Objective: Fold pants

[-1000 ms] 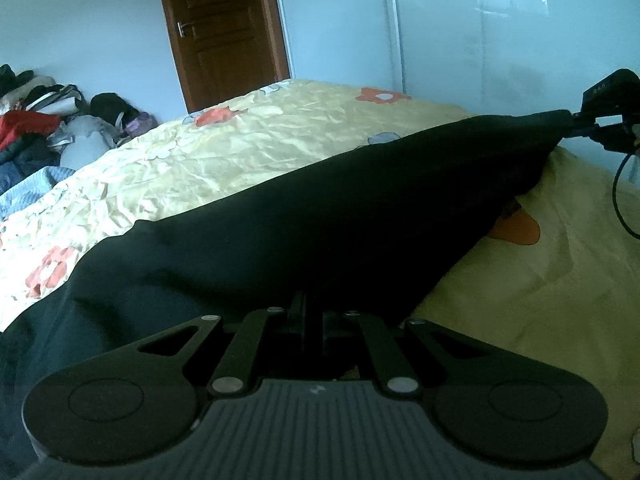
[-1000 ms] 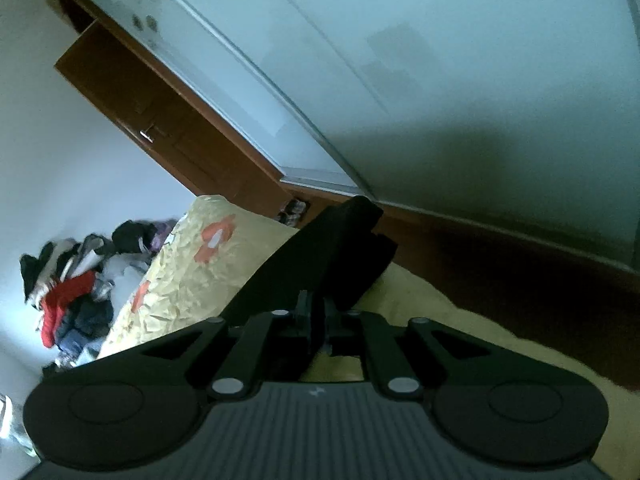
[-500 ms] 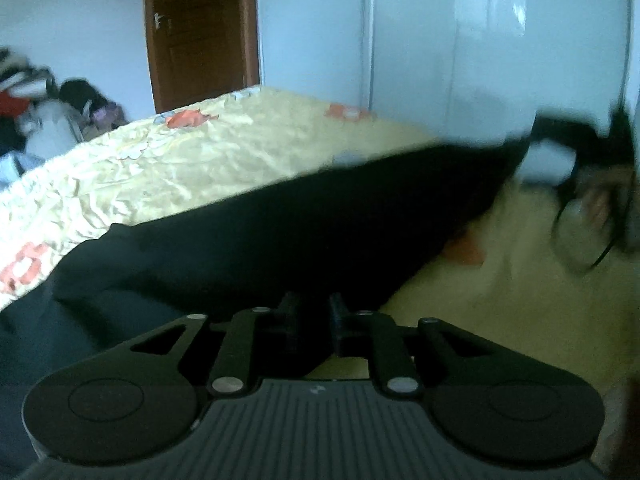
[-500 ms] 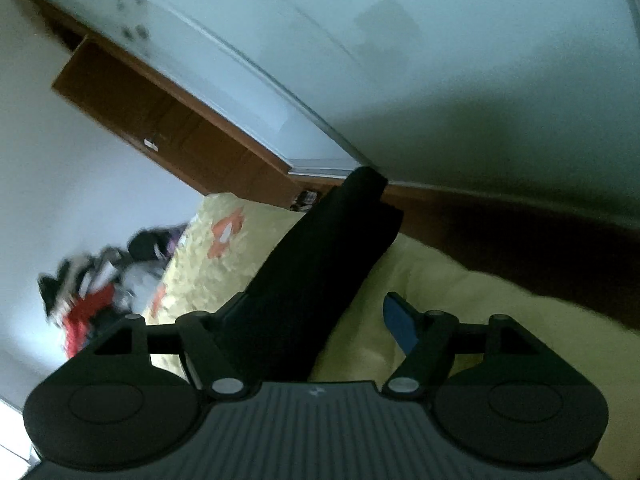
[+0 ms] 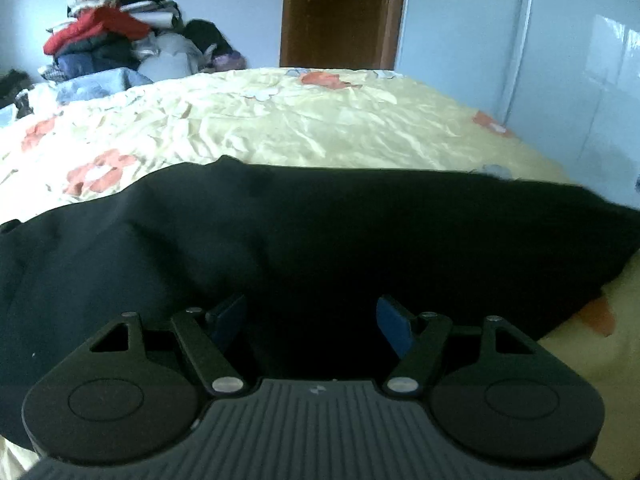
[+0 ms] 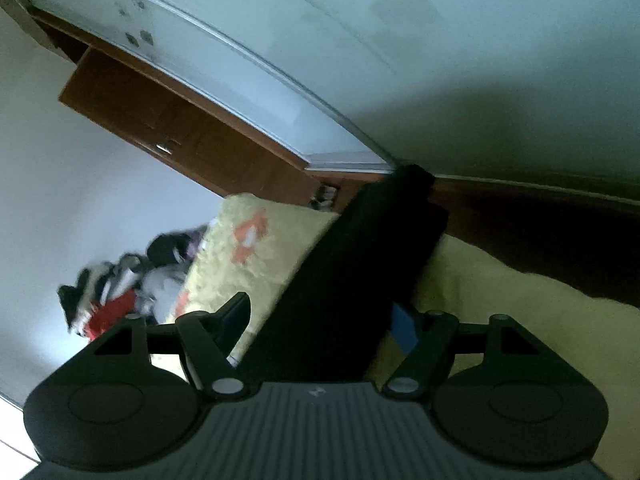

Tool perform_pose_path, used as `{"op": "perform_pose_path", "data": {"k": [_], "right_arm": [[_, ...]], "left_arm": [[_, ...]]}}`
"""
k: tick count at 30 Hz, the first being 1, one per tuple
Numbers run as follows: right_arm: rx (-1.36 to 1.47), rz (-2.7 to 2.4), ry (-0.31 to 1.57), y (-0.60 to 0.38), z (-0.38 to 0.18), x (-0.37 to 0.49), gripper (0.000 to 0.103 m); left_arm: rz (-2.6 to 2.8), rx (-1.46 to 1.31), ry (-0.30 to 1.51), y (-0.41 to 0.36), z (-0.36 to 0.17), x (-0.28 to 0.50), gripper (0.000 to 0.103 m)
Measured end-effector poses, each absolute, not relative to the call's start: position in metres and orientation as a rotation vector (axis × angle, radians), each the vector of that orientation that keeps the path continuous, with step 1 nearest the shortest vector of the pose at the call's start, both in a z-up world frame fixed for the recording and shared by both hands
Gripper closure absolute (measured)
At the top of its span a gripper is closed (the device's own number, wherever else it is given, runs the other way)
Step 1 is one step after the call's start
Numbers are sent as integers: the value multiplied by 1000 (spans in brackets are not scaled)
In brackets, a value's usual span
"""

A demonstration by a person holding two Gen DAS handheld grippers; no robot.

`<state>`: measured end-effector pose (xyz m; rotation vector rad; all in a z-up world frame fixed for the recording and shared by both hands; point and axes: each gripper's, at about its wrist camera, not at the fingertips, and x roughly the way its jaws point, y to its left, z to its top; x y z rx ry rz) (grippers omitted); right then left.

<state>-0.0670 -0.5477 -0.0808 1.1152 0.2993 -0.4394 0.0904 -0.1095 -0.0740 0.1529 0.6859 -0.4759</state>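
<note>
Black pants (image 5: 320, 232) lie in a long band across the yellow flowered bed sheet (image 5: 304, 120). My left gripper (image 5: 312, 320) hovers just over the dark cloth; its jaws are opening and stand wide, the blue pads clear of the fabric. In the right wrist view the pants (image 6: 360, 264) run as a narrow folded strip away toward the bed's far end. My right gripper (image 6: 320, 320) is open around the near end of that strip; cloth passes between the fingers but the pads do not press it.
A heap of clothes (image 5: 120, 36) is piled against the wall beyond the bed. A brown wooden door (image 5: 340, 12) stands behind. White wardrobe panels (image 5: 580, 60) run along the right side, close to the bed's edge (image 6: 520, 280).
Both grippers were shut on the pants' edge and have let go, jaws now wide. The cloth has dropped flat onto the bed. The left gripper rolled and swung left.
</note>
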Motion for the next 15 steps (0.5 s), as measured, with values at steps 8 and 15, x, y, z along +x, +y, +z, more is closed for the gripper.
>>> {"op": "perform_pose_path", "data": {"k": [8,15], "right_arm": [[864,-88,348,-551,-40,23,16],[774,-374,153,-553,-33,-38,15]], "left_arm": [[-419,359,515,-132,-86,65,15],[-424,235,612,-116,-87,82,1]]}}
